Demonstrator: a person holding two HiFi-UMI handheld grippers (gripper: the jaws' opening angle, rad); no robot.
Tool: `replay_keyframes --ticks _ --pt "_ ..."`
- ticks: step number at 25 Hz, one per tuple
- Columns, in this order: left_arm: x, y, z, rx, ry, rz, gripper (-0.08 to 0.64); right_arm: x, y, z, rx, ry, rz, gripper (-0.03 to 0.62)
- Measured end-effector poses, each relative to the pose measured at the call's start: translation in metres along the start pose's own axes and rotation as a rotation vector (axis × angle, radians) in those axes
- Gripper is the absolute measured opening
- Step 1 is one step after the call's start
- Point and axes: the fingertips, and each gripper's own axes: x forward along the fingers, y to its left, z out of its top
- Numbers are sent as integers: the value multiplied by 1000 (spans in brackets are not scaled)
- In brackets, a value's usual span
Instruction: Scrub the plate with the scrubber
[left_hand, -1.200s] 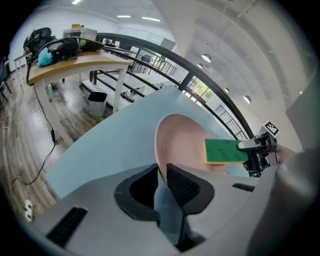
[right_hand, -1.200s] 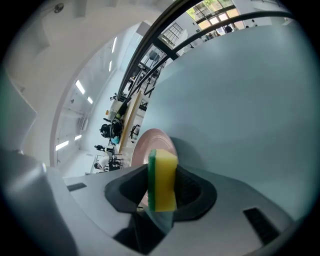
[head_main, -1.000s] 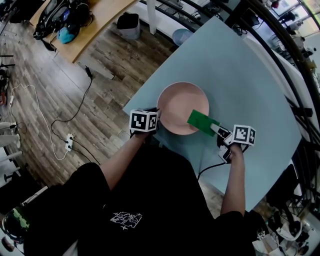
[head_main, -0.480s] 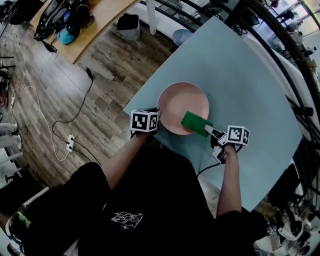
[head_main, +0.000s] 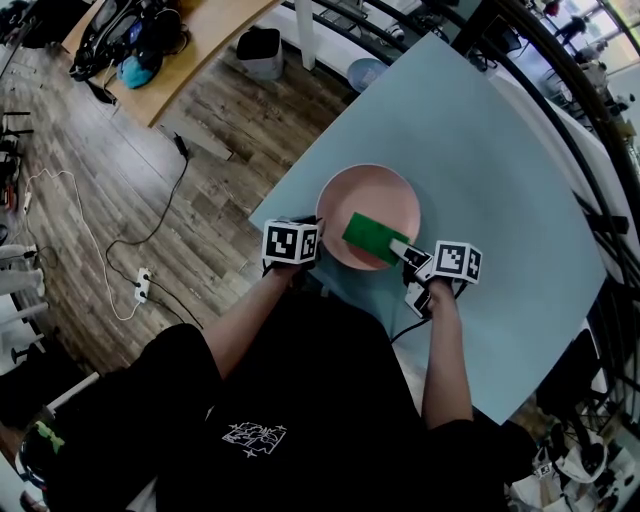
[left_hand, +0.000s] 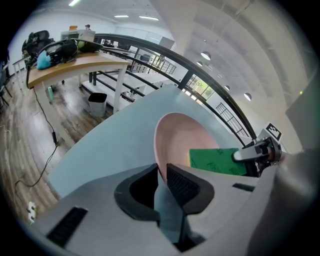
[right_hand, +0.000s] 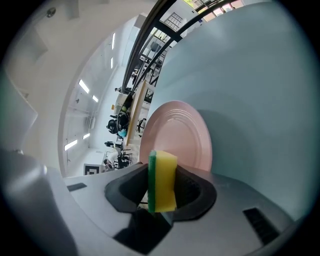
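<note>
A pink plate (head_main: 372, 205) lies on the pale blue table (head_main: 490, 150) near its front left edge. My left gripper (head_main: 312, 232) is shut on the plate's near left rim; in the left gripper view the rim (left_hand: 161, 167) runs between the jaws. My right gripper (head_main: 400, 246) is shut on a green and yellow scrubber (head_main: 372, 238), whose green face lies over the plate's near part. In the right gripper view the scrubber (right_hand: 162, 181) stands on edge between the jaws, the plate (right_hand: 177, 140) just beyond it.
A wooden floor with cables (head_main: 120, 240) and a power strip (head_main: 140, 285) lies left of the table. A wooden desk (head_main: 170, 45) with bags and a dark bin (head_main: 258, 50) stand at the far left. A black railing (head_main: 590, 120) runs along the right.
My right gripper has moved left with the scrubber, sliding it from the plate's right rim to over its near middle. The left gripper has kept its hold on the rim.
</note>
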Motion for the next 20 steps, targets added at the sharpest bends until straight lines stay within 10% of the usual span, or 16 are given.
replay_keyframes --ticks 20 --pt "-3 -2 3 38 -7 -7 63 30 44 43 12 -218 100 132"
